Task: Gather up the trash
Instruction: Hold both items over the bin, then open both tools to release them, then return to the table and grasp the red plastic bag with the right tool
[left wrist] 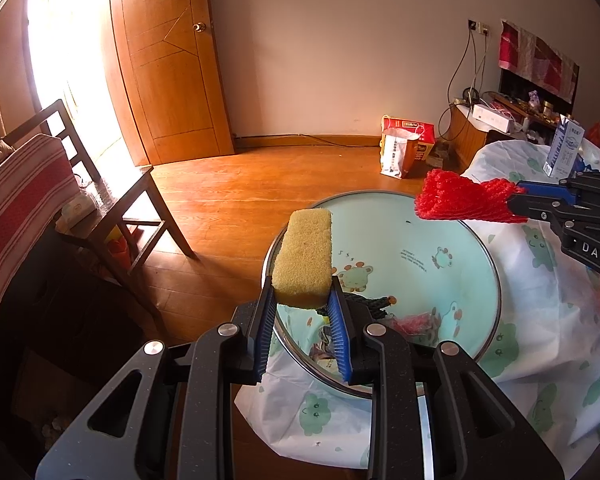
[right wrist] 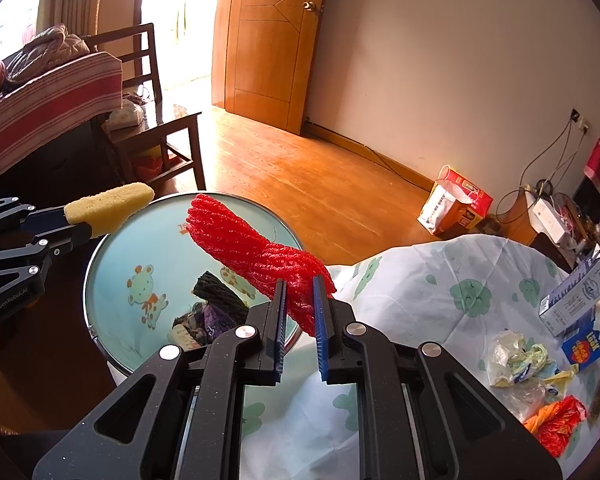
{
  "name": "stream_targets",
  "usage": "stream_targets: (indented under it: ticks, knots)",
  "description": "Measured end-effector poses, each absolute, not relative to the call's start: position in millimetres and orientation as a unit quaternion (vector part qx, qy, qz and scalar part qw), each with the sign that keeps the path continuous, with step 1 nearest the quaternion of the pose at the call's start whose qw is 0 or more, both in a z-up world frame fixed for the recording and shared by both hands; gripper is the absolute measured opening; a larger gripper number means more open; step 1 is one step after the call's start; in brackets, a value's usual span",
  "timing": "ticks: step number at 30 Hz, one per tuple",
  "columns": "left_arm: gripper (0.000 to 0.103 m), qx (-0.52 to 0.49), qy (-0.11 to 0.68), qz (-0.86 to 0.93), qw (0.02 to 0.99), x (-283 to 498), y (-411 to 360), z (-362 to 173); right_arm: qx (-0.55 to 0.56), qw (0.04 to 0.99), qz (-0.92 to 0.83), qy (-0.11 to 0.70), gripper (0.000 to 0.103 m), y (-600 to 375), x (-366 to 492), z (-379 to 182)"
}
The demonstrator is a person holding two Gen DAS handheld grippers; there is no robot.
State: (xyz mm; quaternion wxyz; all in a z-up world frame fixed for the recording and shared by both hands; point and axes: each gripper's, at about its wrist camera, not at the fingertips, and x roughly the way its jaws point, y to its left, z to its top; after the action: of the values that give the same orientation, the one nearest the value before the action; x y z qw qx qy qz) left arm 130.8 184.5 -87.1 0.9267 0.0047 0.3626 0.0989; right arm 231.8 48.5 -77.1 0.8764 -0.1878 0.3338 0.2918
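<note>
A yellow sponge (left wrist: 303, 258) is clamped between the blue pads of the left gripper (left wrist: 301, 300), at the lower centre of the left wrist view; the sponge stands up out of the jaws, above the near rim of a round bin (left wrist: 496, 292) lined with a pale cartoon-printed bag; in the right wrist view the same sponge (right wrist: 110, 208) is seen at the left edge, over the far left rim of the bin (right wrist: 90, 276), held by the left gripper (right wrist: 86, 226). A bundle of red foam netting (right wrist: 260, 256) is gripped by the right gripper (right wrist: 300, 304), whose jaws are pressed tight on its lower end; the bundle is angled up toward the centre of the frame, over the right part of the bin's opening; in the left wrist view the netting (left wrist: 464, 196) is seen at the upper right, held by the right gripper (left wrist: 516, 200) above the far right rim. Inside the bin, a dark rope-like piece (right wrist: 220, 292) and some crumpled wrappers (right wrist: 192, 328) are seen at the bottom. At the lower right of the right wrist view, crumpled plastic scraps (right wrist: 516, 356), an orange-red wrapper (right wrist: 558, 420) and a small milk carton (right wrist: 576, 296) lie on a table covered by a cloth with green prints (right wrist: 440, 280). A wooden chair (left wrist: 112, 200) stands at the left of the left wrist view; a wooden door (left wrist: 168, 60) is seen at the upper left.
</note>
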Motion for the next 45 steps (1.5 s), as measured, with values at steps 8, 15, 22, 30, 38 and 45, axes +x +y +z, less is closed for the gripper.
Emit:
stream_targets:
  ticks: [8, 15, 22, 30, 38, 45]
  knots:
    - [0.029, 0.009, 0.360, 0.091, 0.928, 131.5, 176.6, -87.0, -0.181, 0.875, 0.301, 0.334, 0.016, 53.6, 227.7, -79.0]
    - [0.060, 0.011, 0.354, 0.099, 0.930, 130.0, 173.8, -87.0, -0.174, 0.875, 0.306, 0.332, 0.042, 54.2, 225.1, -80.6]
    - [0.078, 0.016, 0.350, 0.106, 0.931, 128.6, 171.5, -88.0, -0.160, 0.880, 0.304, 0.328, 0.056, 44.3, 218.1, -79.1]
    - [0.088, 0.021, 0.350, 0.109, 0.930, 127.1, 165.9, -90.0, -0.156, 0.888, 0.288, 0.323, 0.063, 15.9, 205.9, -73.6]
    - [0.094, 0.028, 0.348, 0.107, 0.931, 125.0, 157.7, -90.9, -0.145, 0.901, 0.253, 0.320, 0.069, -35.5, 186.5, -68.9]
    - [0.096, 0.032, 0.353, 0.104, 0.929, 126.6, 150.6, -94.2, -0.130, 0.911, 0.214, 0.327, 0.075, -88.9, 164.2, -74.6]
